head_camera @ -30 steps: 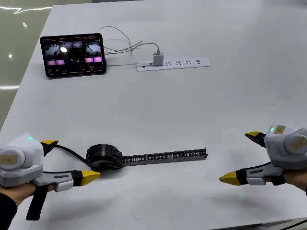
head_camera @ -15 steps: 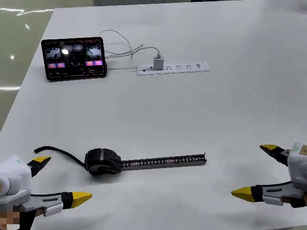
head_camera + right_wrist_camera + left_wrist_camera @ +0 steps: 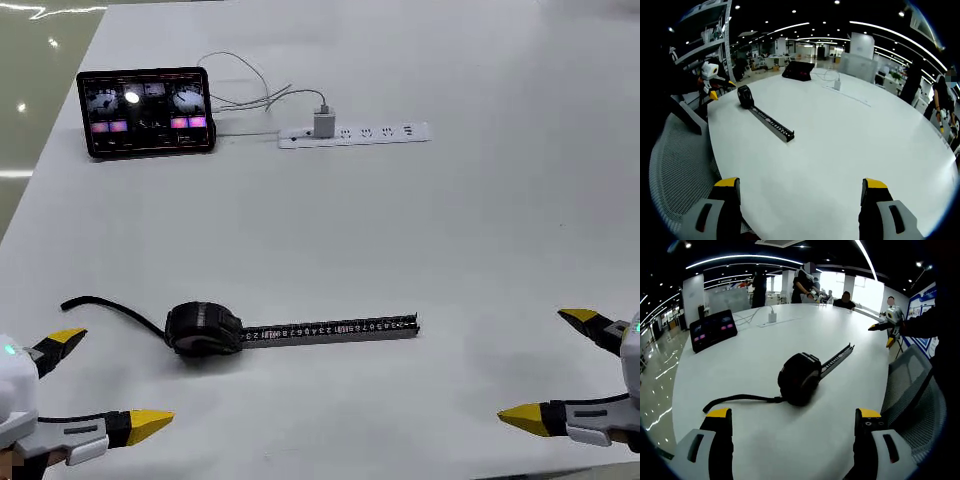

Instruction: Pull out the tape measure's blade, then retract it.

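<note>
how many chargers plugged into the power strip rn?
1. A white charger sits in the power strip, near the end closest to the tablet. The other sockets look free, though they are small in the head view.

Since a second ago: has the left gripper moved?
Yes. The left gripper has pulled back toward the person, away from the tape measure, which has kept its place relative to the tablet.
</note>
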Motion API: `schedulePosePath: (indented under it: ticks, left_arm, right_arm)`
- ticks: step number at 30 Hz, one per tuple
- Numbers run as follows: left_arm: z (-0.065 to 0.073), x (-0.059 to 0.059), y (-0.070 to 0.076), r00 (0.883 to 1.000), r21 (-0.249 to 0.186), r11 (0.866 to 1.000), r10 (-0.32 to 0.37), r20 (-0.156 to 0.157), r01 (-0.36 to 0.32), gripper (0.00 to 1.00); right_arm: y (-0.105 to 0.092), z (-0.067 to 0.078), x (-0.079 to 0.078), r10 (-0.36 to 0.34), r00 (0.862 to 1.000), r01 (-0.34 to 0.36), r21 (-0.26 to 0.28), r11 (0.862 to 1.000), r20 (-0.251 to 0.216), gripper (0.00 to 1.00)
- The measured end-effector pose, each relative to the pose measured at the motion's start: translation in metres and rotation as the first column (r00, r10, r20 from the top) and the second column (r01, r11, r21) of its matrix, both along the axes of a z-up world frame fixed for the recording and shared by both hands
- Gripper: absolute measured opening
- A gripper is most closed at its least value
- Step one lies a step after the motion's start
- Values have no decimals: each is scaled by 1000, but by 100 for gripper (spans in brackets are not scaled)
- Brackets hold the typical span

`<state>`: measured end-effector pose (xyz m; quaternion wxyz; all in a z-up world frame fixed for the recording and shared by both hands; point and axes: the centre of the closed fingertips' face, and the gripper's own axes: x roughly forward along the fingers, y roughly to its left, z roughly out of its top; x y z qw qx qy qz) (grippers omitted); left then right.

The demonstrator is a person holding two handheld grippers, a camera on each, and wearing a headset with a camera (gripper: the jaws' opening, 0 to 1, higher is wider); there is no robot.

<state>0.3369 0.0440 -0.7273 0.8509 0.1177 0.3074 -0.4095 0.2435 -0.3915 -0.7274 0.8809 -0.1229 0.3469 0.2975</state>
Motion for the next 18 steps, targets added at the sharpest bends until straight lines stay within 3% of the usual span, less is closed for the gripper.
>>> schedulePosePath:
  ticks: [6,12,18]
  left_arm:
    - [5,3,0,1000,6,1000,4,12,-4,99]
    - [5,3,4,1000,13,1000,3,4,-3,99]
    - [5,0,4,1000,10,1000,6,2,-6,99]
  right_arm:
    - [-1,-3,-6,4,1000,-4,-6,1000,2,99]
    - [-1,-1,-9,-12,1000,12,24,1000,23,99]
    - [-5,0,-11,-19,1000,19,18,1000,19,99]
